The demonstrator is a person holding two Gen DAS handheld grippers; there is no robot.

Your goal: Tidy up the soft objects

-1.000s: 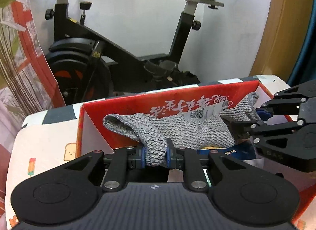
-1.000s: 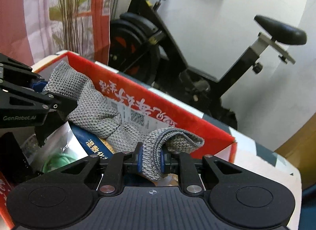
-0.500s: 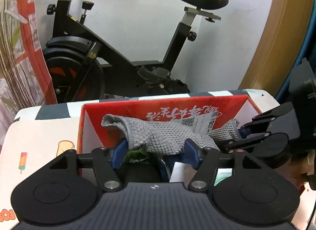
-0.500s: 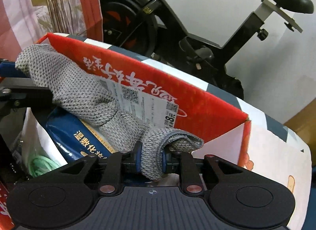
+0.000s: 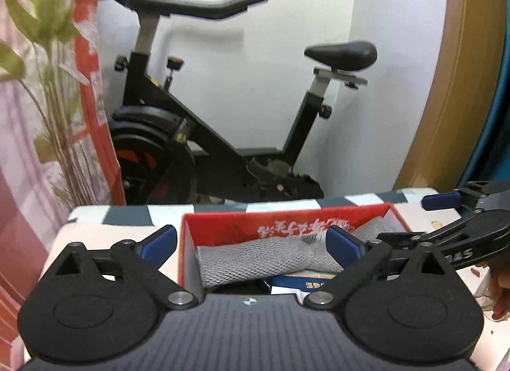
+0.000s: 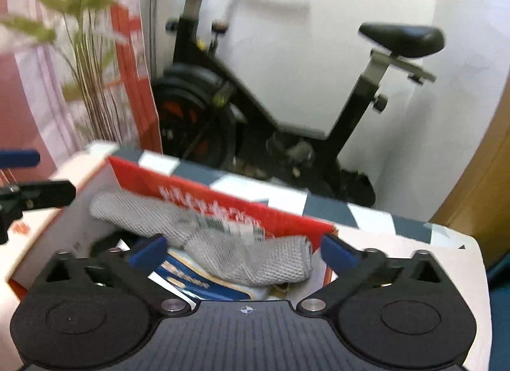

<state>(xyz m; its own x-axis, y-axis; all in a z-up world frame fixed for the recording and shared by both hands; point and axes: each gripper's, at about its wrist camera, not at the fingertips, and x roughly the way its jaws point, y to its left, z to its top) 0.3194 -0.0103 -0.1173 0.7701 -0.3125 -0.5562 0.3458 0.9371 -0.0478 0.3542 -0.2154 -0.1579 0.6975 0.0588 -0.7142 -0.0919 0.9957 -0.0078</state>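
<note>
A grey knitted cloth [image 5: 267, 259] lies inside a red cardboard box [image 5: 223, 227], draped over a blue packet [image 5: 306, 280]. It also shows in the right wrist view [image 6: 255, 259] in the same box [image 6: 223, 205]. My left gripper [image 5: 251, 241] is open and empty, raised just in front of the box. My right gripper [image 6: 244, 251] is open and empty above the near side of the box. The right gripper also shows at the right edge of the left wrist view [image 5: 452, 221].
The box stands on a table with a patterned cover [image 5: 95, 221]. A black exercise bike [image 5: 223, 135] stands behind the table against a white wall. A plant and red-and-pink curtain [image 5: 47, 115] are on the left. A wooden panel [image 5: 462, 84] is on the right.
Both grippers have opened and let go of the grey cloth, which has dropped into the box. Both have pulled back and up from the box.
</note>
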